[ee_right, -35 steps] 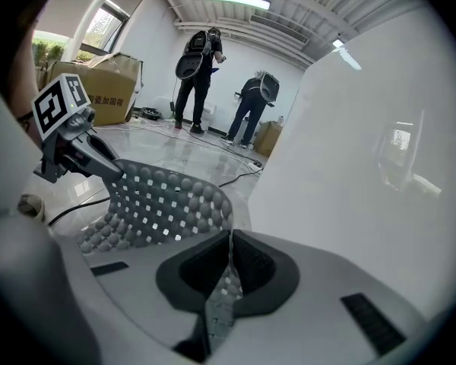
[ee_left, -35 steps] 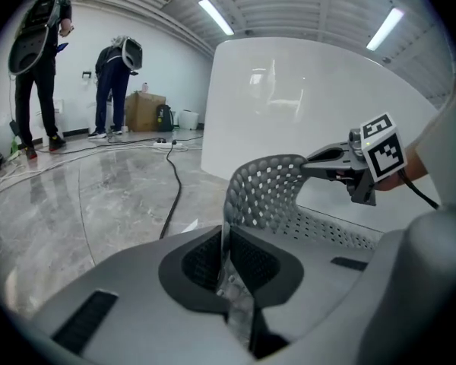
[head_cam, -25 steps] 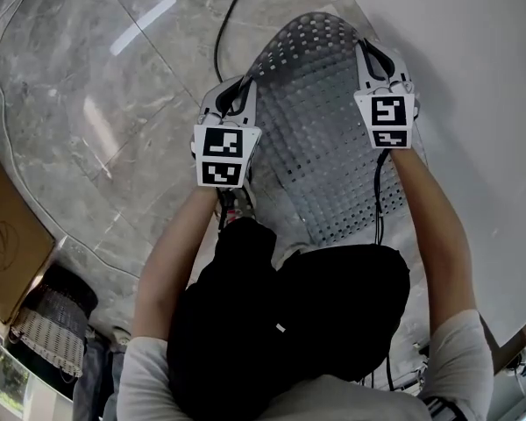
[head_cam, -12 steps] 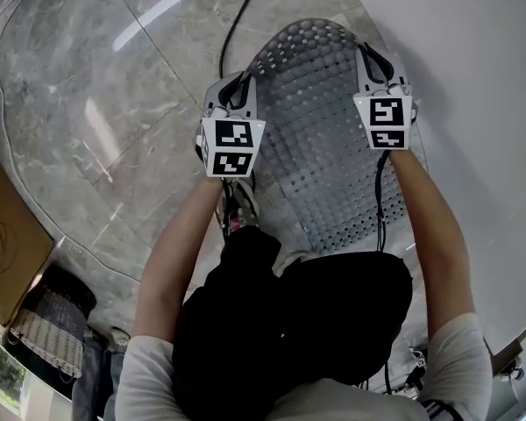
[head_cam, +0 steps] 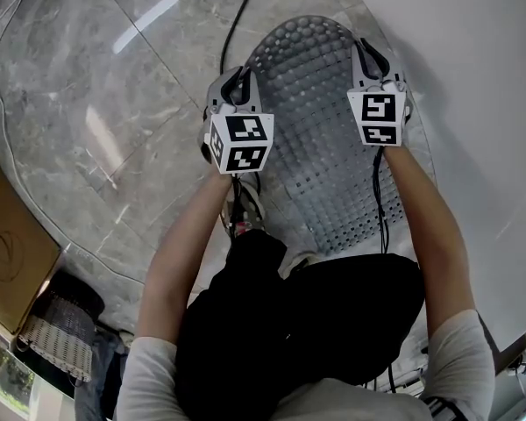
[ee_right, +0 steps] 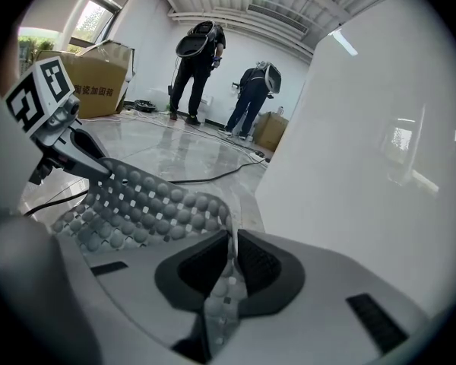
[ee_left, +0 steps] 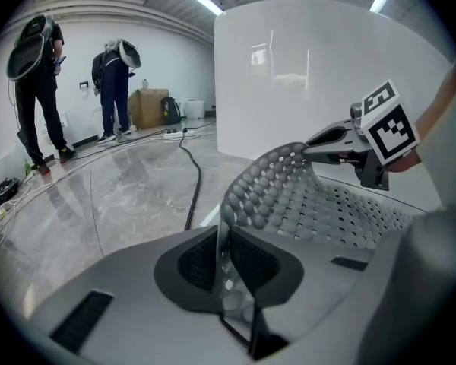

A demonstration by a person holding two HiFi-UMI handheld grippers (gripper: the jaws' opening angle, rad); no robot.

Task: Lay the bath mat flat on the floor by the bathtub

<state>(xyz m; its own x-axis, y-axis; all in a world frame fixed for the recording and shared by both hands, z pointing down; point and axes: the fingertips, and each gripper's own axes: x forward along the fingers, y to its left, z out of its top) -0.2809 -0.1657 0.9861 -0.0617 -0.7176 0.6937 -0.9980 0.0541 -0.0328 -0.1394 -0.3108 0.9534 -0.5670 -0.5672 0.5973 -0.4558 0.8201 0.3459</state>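
Observation:
The grey bath mat (head_cam: pixel 320 121), perforated and studded with round bumps, hangs in an arch over the marble floor beside the white bathtub (head_cam: pixel 473 77). My left gripper (head_cam: pixel 242 77) is shut on the mat's left edge; in the left gripper view the mat (ee_left: pixel 304 196) runs between its pads (ee_left: pixel 226 257). My right gripper (head_cam: pixel 366 51) pinches the mat's right edge next to the tub. Its jaws are opening slightly, and the mat (ee_right: pixel 144 200) is still pressed between them (ee_right: pixel 232 268). Each gripper view shows the other gripper (ee_left: pixel 319 139) (ee_right: pixel 99 169) on the opposite edge.
A black cable (head_cam: pixel 232 24) trails across the floor beyond the mat. A cardboard box (head_cam: pixel 9 253) and a woven basket (head_cam: pixel 57 323) stand at the left. Two people (ee_left: pixel 38 74) (ee_left: pixel 118 82) stand far off by the wall. The tub wall (ee_right: pixel 380 166) is close on the right.
Both grippers have moved forward, away from the body, carrying the mat with them. The left gripper has also shifted a little to the right.

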